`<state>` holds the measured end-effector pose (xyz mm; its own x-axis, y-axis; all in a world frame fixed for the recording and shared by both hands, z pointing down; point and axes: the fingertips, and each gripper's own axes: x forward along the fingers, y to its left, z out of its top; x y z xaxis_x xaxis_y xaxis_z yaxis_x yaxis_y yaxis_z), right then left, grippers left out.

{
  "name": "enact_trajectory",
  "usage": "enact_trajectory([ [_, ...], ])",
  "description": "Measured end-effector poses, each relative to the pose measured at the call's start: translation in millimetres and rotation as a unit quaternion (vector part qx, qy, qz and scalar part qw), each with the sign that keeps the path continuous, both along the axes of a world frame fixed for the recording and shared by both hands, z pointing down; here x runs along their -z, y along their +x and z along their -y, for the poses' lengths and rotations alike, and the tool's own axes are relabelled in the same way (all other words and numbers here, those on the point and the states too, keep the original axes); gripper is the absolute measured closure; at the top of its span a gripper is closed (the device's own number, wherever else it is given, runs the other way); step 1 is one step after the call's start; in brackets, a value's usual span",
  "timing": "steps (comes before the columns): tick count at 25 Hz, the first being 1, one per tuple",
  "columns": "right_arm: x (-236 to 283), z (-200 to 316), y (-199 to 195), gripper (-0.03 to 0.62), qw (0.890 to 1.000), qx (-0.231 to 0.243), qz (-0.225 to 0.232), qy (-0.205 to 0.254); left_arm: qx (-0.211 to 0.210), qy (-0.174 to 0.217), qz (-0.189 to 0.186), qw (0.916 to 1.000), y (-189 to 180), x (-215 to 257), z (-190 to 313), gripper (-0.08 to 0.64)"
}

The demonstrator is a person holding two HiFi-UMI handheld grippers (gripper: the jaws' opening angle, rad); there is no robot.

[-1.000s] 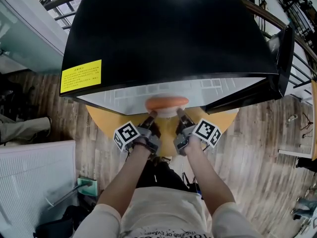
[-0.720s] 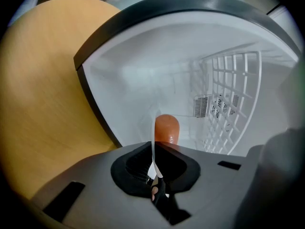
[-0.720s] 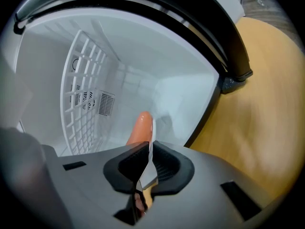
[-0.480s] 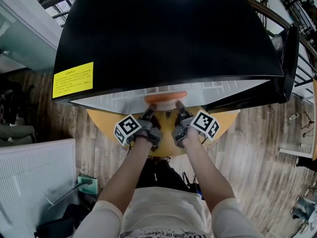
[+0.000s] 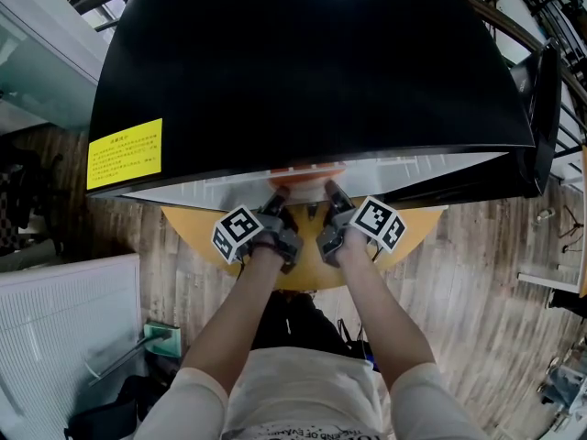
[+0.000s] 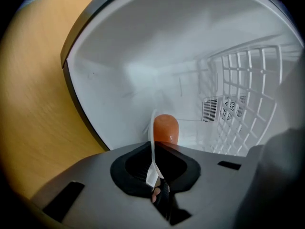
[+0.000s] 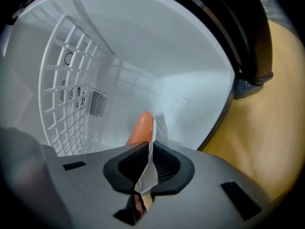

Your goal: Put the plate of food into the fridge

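Note:
A white plate [image 6: 152,128] carrying an orange sausage-like piece of food [image 6: 165,128] sits edge-on between both grippers, inside the mouth of the black fridge [image 5: 312,62]. My left gripper [image 6: 152,149] is shut on the plate's left rim, and my right gripper [image 7: 148,151] is shut on the opposite rim [image 7: 153,128], beside the food [image 7: 141,128]. In the head view only a thin orange strip of the food [image 5: 307,168] shows under the fridge's top edge, with the left gripper [image 5: 278,195] and right gripper [image 5: 330,193] just below it.
The fridge's white interior [image 6: 143,56] has a wire shelf [image 6: 243,94] and a vent at the back. Its door [image 5: 541,108] stands open at the right. The fridge rests on a round yellow table [image 5: 193,223]. A white panel [image 5: 64,328] lies on the wooden floor at lower left.
Both grippers have carried the plate forward into the fridge opening. The plate and food, plainly visible before, are now mostly hidden under the fridge's top edge.

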<state>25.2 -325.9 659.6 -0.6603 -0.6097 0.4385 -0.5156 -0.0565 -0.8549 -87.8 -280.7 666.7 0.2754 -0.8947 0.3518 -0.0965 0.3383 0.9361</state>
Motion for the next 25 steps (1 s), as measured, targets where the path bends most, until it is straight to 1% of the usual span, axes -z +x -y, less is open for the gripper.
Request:
enact_trajectory([
  [7, -2, 8, -3, 0.551, 1.0, 0.004, -0.01, 0.004, 0.005, -0.001, 0.007, 1.0, -3, -3, 8, 0.525],
  [15, -5, 11, -5, 0.54, 0.999, 0.01, -0.036, 0.011, 0.003, -0.008, 0.023, 0.9997, -4, -4, 12, 0.525],
  [22, -3, 14, -5, 0.535, 0.994, 0.03, -0.096, 0.035, -0.017, -0.031, 0.046, 0.9983, -2, -4, 14, 0.521],
  [25, -3, 14, -5, 0.528, 0.991, 0.037, -0.122, 0.04, -0.026, -0.04, 0.051, 0.9976, 0, -2, 15, 0.481],
])
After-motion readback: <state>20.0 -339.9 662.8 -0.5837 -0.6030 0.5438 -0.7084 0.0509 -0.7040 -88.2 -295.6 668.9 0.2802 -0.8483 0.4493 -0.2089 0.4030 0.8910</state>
